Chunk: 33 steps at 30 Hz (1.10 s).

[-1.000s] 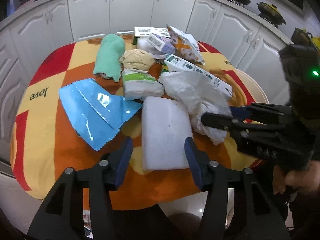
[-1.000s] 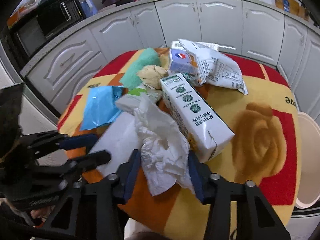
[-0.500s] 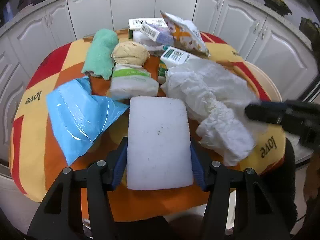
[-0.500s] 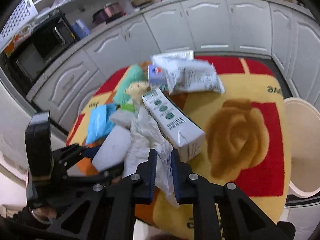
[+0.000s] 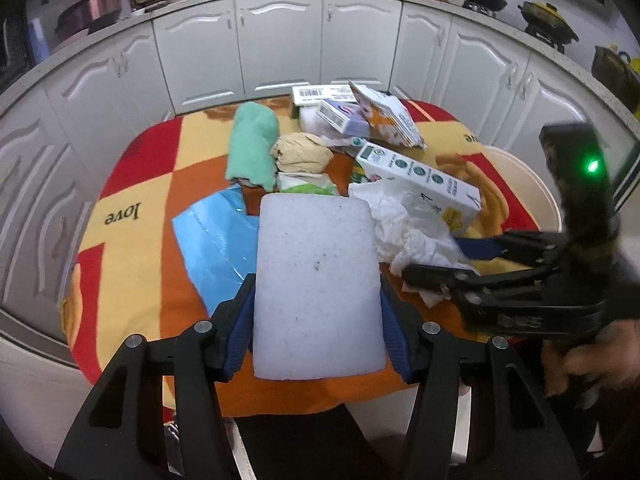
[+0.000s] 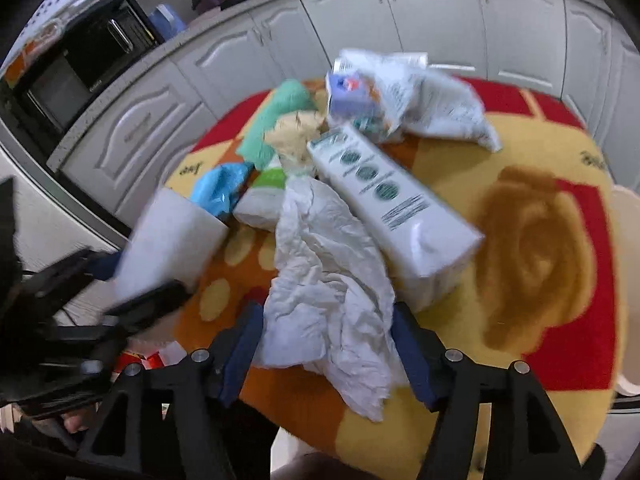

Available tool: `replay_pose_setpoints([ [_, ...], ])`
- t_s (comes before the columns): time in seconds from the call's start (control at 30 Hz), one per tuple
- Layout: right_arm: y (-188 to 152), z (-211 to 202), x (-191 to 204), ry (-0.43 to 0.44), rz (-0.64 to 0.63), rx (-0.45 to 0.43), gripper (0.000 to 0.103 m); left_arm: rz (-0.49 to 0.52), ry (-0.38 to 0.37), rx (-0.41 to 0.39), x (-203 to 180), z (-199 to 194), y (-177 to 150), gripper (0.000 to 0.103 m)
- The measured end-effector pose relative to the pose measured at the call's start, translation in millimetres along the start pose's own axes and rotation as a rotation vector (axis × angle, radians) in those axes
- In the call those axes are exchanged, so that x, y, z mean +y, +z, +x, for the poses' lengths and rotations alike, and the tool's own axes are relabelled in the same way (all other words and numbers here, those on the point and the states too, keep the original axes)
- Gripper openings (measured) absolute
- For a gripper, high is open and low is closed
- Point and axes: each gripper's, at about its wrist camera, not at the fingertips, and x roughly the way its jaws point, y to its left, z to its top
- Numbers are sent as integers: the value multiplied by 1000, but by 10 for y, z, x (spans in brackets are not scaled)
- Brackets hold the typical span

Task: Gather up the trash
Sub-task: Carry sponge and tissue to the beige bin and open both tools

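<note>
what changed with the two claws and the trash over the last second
The left claw closed in on the white foam block and now grips and tilts it up. The right claw pinched the crumpled white paper, then its jaws have just been opening; the paper lies between them. Milk carton, green cloth and blue wrapper stayed put.

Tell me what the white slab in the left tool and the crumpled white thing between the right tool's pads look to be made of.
White slab: probably rigid foam, such as polystyrene; matte, faintly speckled face, thick blunt edges, holds its flat shape while clamped. Crumpled white sheet: probably thin paper or tissue, perhaps thin plastic film; dense sharp creases, limp folds, mostly matte.
</note>
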Motion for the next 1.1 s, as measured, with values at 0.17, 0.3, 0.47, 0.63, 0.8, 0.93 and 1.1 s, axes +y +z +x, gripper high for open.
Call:
replay_pose_setpoints([
  [0.17,-28,-201,-60,27,22,-77,21,1,-28,-18,-68,-79,68,55],
  [0.3,-21,-703,-126,44,11,-170,20,21,-78,-54,-282,-148,213,55],
  [0.47,-92,-1256,-483,-50,75,-273,20,63,-178,-70,-715,-122,481,55],
  [0.63,-214,-1533,-1114,-192,226,-302,20,112,-275,-45,-1316,115,774,55],
  [0.8,-311,-1680,-1646,-331,343,-303,20,147,-315,-25,-1883,427,1066,56],
  [0.93,-358,-1730,-2053,-385,424,-297,20,160,-349,3,-2255,716,1261,57],
  [1.1,-384,-1708,-2381,-405,493,-293,21,161,-363,49,-2588,1083,1372,58],
])
